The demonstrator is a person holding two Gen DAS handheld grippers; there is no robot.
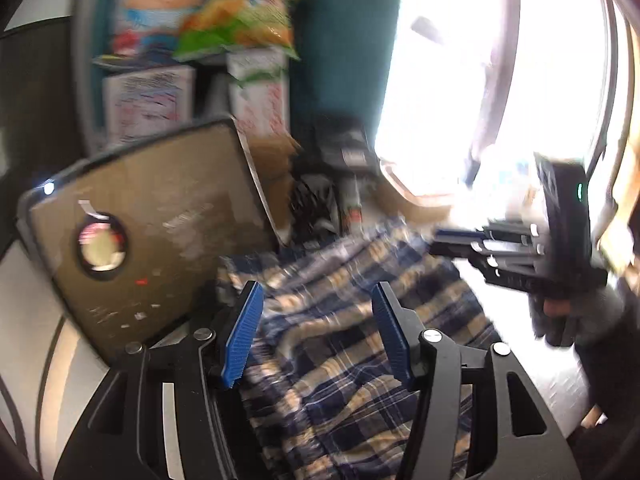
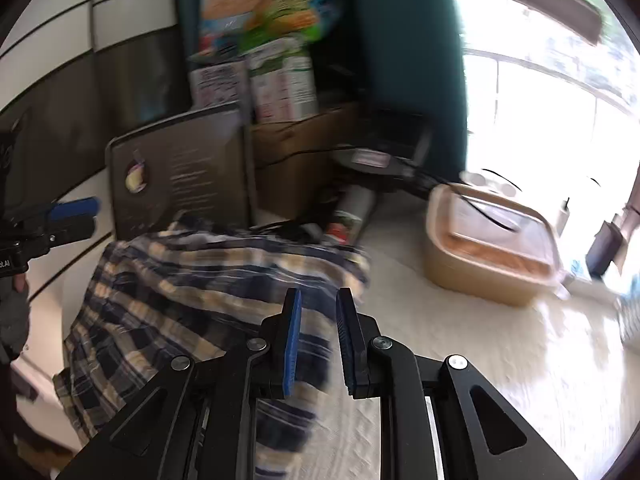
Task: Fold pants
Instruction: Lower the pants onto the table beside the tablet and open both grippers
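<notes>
Plaid pants lie rumpled on white desk, in front of leaning dark board. Left claw spread wide above cloth, gripping nothing. Right claw narrowed to slim gap over pants edge; whether pads pinch fabric, cannot tell. Lidded plastic container sits to right, apart from pants.

Pants plaid: navy, cream and tan checks, lying under and ahead of both sets of jaws. Left gripper black frame, bright blue ribbed pads; right gripper same colours. Surface beneath off-white. Tub right of the right jaws beige, clear lid. Wall behind teal. Bag up top green and orange.
</notes>
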